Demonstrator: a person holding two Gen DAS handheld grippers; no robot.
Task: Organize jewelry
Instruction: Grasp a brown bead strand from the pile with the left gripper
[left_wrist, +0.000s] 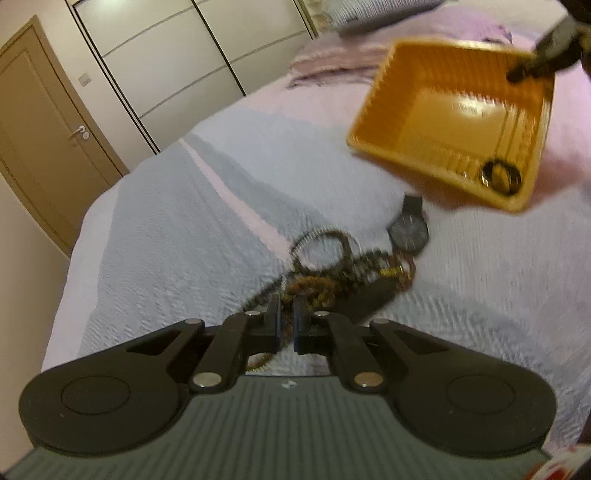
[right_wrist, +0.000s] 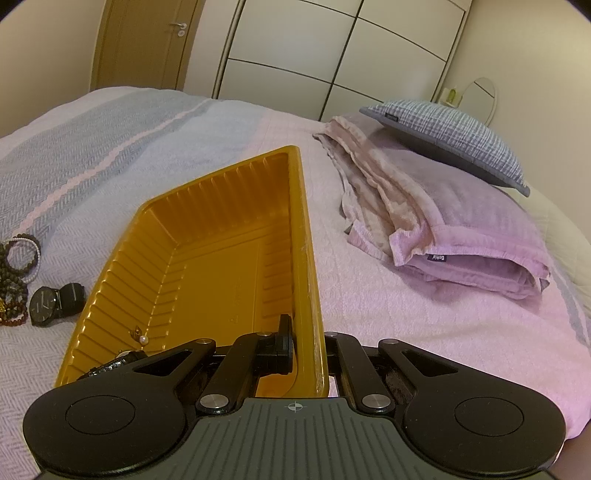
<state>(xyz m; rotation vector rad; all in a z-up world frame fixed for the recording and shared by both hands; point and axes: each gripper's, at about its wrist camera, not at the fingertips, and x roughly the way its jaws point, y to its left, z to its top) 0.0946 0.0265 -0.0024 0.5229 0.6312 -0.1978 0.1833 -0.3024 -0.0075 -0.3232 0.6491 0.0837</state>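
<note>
tray lengthwise away from right tongs clamping its rim, left tongs pinching beads

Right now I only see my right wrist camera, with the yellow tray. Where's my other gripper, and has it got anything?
Observer: The left gripper is at the bead pile beside the watch, shut on a brown bead strand.
Operator: What's the dark thing low in the tray? I can only see a bit.
Observer: A dark looped band, lying in the lowest corner of the tilted tray. It's too blurred to say more.
</note>
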